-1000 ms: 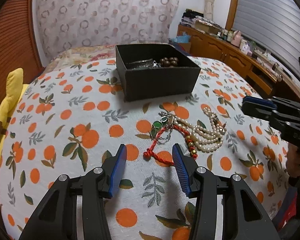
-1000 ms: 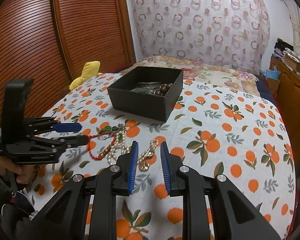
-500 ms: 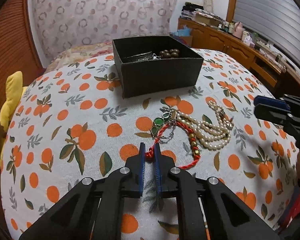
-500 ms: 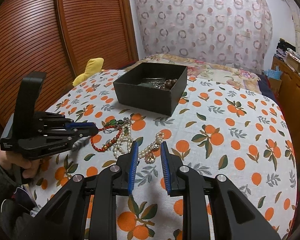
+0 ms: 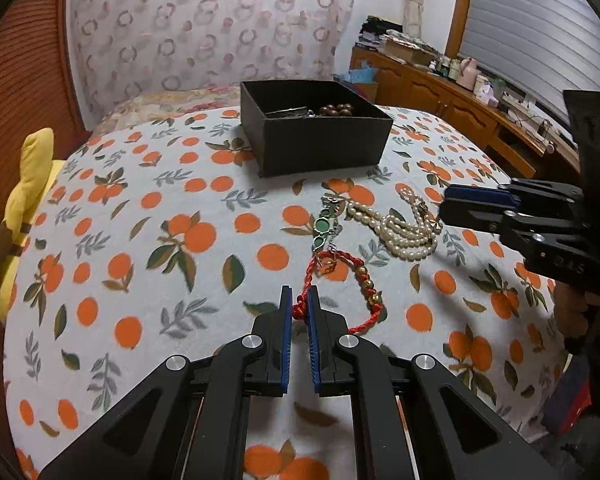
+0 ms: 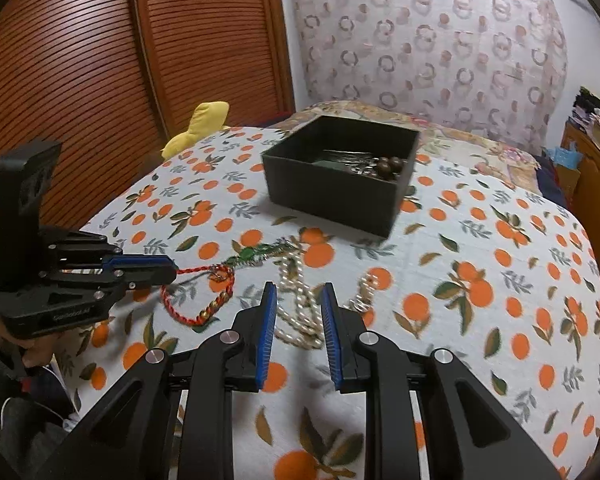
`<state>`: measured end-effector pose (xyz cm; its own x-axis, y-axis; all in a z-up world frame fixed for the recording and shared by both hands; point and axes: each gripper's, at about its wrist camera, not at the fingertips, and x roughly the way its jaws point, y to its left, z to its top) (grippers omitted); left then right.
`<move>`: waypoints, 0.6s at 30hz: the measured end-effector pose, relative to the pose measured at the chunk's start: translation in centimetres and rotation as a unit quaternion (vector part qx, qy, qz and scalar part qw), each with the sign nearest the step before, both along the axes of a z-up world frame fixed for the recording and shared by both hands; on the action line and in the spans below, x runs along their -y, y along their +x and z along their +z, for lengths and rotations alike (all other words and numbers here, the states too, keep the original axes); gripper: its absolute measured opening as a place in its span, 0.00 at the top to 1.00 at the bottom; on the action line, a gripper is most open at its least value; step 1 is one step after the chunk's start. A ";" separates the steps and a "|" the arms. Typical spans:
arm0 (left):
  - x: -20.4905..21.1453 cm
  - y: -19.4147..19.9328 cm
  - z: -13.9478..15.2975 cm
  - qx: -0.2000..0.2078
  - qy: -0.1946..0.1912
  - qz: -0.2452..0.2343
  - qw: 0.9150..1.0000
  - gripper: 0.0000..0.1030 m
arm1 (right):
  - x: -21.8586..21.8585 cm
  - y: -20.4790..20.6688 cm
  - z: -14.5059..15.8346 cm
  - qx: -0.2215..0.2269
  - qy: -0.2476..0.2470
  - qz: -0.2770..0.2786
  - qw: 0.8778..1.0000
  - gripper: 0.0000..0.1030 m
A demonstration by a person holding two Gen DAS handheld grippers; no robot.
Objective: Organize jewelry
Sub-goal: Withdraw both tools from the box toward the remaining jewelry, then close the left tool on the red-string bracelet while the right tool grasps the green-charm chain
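Observation:
My left gripper point(image 5: 299, 300) is shut on the knot of a red cord bracelet point(image 5: 340, 258) with gold beads, which trails across the orange-print cloth. It shows in the right wrist view too point(image 6: 198, 314), gripped by the left gripper point(image 6: 172, 270). A pearl necklace point(image 5: 404, 232) and a green-stone piece point(image 5: 322, 226) lie just beyond. My right gripper point(image 6: 298, 300) is open, hovering over the pearl necklace point(image 6: 296, 292). A black box point(image 5: 316, 128) holding brown beads and a chain stands further back.
A yellow plush toy point(image 5: 24, 196) lies at the bed's left edge. A wooden slatted wardrobe point(image 6: 100, 60) is on the left, a wooden dresser point(image 5: 460, 104) with clutter on the right. The patterned cloth point(image 6: 500, 280) covers the whole bed.
My left gripper closed on the red bracelet's knot and has pulled it back, stretching the cord away from the pile. My right gripper moved closer over the pearls and opened wider.

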<state>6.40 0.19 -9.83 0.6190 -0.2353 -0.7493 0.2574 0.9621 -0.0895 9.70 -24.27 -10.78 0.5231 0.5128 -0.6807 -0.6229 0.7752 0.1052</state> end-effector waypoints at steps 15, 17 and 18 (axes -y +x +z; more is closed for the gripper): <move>-2.4 -0.7 -0.1 0.003 -0.010 0.020 1.000 0.94 | -6.4 2.6 -1.5 -0.049 0.004 0.045 0.998 0.76; -2.7 -0.7 -0.2 0.002 -0.012 0.022 1.000 0.94 | -6.9 2.9 -1.8 -0.056 0.006 0.047 0.997 0.76; -2.8 -0.7 -0.3 0.001 -0.014 0.023 1.000 0.94 | -7.2 3.1 -2.0 -0.061 0.006 0.047 0.997 0.76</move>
